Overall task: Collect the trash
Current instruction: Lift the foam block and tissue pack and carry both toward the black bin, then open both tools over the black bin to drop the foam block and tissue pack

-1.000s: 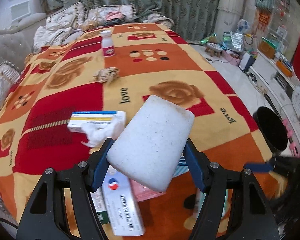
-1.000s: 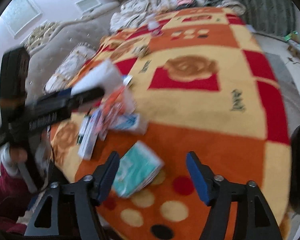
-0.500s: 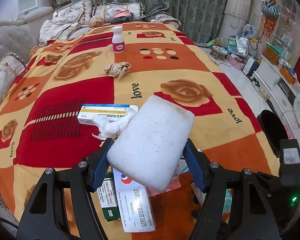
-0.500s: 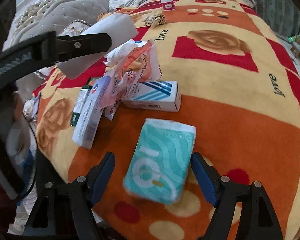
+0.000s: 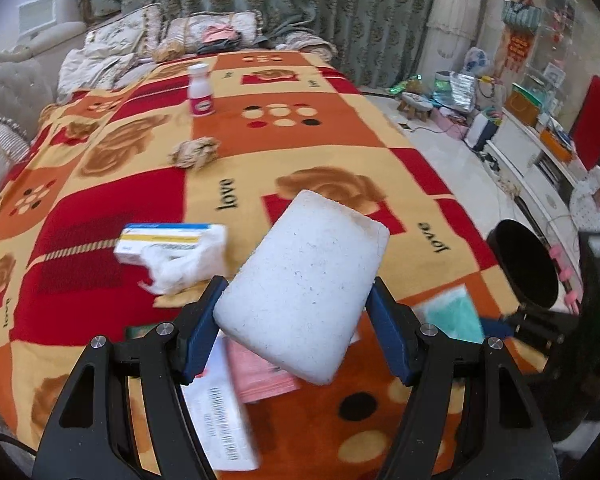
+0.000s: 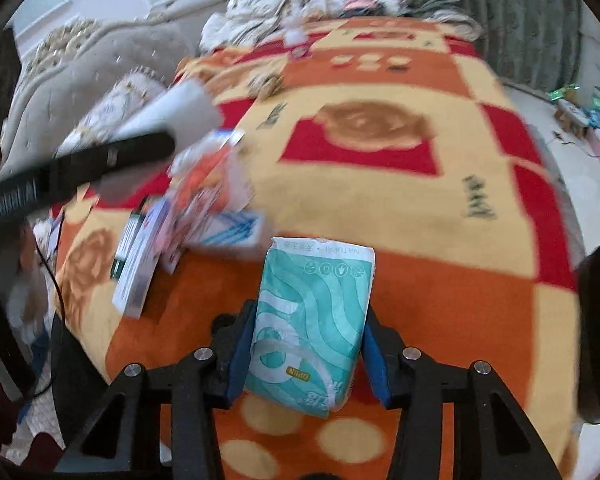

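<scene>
Left wrist view: left gripper (image 5: 296, 312) clamped on a white rectangular foam block (image 5: 304, 284), blue pads pressed against both long sides, block tilted above the orange, red and yellow patterned blanket (image 5: 340, 148). On the blanket beyond: blue-and-yellow cardboard box (image 5: 164, 240) with a crumpled white tissue (image 5: 180, 268) touching it, a crumpled brown paper wad (image 5: 194, 152) further off, a white plastic bottle with pink label (image 5: 201, 90) upright at the far end. Below the block, a white printed carton (image 5: 220, 412) and a pink packet (image 5: 260, 372), blurred. Black round bin (image 5: 526, 264) beside the blanket's right edge.

Right wrist view: right gripper (image 6: 306, 354), jaws just closed inward, pads now gripping a teal-and-white soft tissue pack (image 6: 312, 320) by its sides. Pile of cartons to its left, blurred.
</scene>
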